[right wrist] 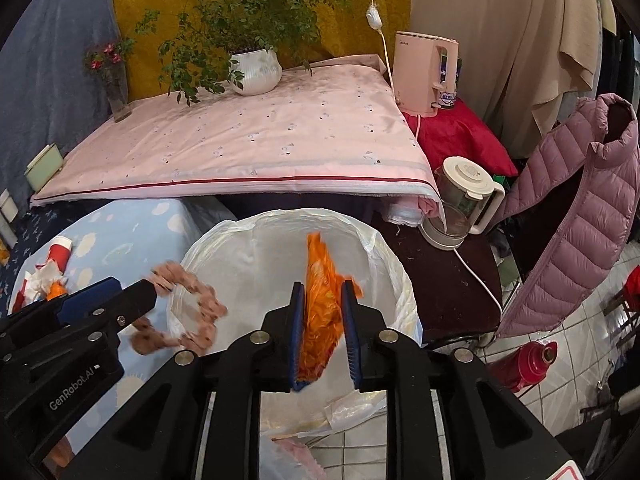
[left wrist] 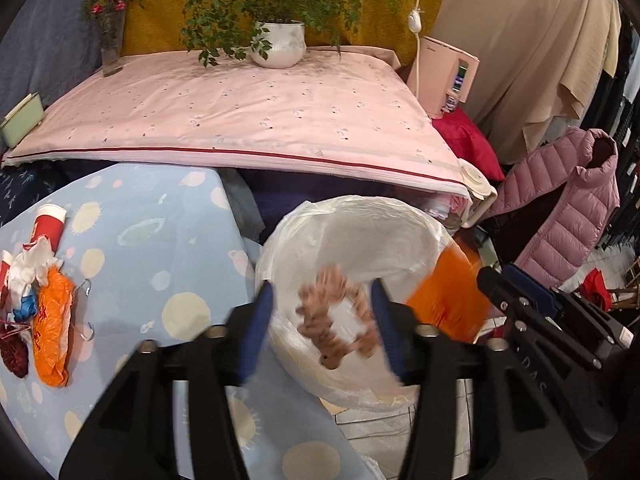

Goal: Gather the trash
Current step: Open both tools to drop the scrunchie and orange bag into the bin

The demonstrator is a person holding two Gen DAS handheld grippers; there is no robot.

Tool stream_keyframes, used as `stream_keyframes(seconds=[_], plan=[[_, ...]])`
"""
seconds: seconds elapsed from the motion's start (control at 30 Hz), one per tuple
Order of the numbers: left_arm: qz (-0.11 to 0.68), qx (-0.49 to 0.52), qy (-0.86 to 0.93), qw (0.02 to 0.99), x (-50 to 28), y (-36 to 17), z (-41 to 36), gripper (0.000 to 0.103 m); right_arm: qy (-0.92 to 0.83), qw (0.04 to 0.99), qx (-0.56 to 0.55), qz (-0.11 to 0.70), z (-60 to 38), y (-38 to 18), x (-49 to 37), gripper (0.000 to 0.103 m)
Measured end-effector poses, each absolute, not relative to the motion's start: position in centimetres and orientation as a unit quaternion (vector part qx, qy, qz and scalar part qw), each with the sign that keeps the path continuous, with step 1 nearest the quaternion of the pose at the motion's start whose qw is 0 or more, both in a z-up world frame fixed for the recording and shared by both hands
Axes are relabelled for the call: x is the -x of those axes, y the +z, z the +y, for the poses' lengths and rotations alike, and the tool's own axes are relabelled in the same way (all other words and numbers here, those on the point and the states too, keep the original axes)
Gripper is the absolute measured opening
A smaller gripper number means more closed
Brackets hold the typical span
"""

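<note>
A bin lined with a white plastic bag stands below both grippers. My left gripper is open above it, and a fuzzy brown loop, blurred, hangs loose between its blue pads. My right gripper stands open over the bin's mouth with a crumpled orange plastic bag between its pads, resting against the left one. More trash lies on the blue spotted cloth at left: a red and white paper cup, white tissue and another orange bag.
A wire hanger lies beside the trash pile. Behind the bin is a pink-clothed table with a potted plant and a vase. A glass kettle, a pink jacket and a red flask stand at right.
</note>
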State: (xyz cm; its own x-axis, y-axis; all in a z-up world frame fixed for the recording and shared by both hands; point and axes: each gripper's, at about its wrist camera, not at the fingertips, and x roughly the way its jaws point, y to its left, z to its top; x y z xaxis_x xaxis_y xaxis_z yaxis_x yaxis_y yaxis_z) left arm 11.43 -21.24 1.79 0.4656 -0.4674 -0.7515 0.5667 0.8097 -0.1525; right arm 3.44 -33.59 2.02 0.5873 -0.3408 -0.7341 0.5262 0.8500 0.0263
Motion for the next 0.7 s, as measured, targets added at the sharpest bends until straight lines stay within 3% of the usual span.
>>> stream_keyframes(seconds=[0.07,0.7], plan=[[0.419,-0.060,-0.300,0.855,-11.5,1.8,-21.2,0.055,-0.246,0.883,-0.122,0.380,-33.5,2.1,-3.5,0.042],[0.422,-0.038,-0.252,0.870,-12.3,2.0,-15.8,0.055,-0.214,0.897,-0.100,0.374,-28.5,3.6,-4.4,0.057]])
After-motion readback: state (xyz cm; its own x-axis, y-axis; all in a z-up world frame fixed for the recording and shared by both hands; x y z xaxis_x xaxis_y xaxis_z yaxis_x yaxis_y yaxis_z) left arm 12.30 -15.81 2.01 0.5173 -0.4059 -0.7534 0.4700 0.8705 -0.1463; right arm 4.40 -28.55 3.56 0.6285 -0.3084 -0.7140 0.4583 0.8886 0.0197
